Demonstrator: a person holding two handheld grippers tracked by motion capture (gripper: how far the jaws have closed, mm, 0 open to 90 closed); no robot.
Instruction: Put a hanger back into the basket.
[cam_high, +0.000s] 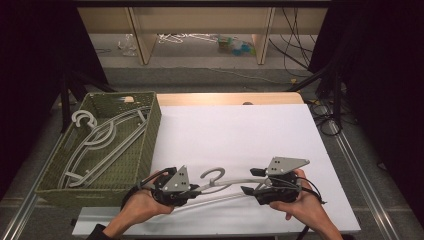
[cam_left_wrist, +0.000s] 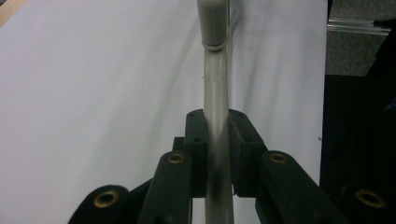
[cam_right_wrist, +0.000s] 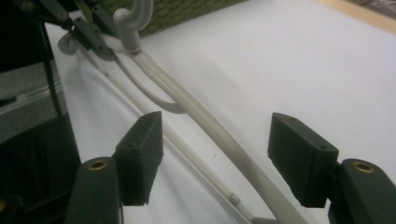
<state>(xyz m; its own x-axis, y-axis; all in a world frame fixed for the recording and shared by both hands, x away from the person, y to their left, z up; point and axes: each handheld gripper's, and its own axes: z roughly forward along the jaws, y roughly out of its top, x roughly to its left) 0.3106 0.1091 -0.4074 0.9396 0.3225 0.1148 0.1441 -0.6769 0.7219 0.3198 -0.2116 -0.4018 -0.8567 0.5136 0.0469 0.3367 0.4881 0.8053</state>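
A pale grey plastic clothes hanger (cam_high: 216, 175) lies on the white table near its front edge, hook pointing away from me. My left gripper (cam_high: 197, 189) is shut on the hanger's left arm (cam_left_wrist: 215, 88), both pads pressed against the bar. At the hanger's other arm my right gripper (cam_high: 250, 181) stands open. That arm (cam_right_wrist: 219, 135) passes between its jaws with clear gaps on both sides. In the right gripper view (cam_right_wrist: 217, 123) the left gripper (cam_right_wrist: 93, 32) shows far off by the hook.
A green woven basket (cam_high: 150, 135) stands at the left of the table with more grey hangers (cam_high: 100, 140) inside. White table top (cam_high: 240, 130) stretches behind the hanger. Wooden shelving legs and cables stand beyond the far edge.
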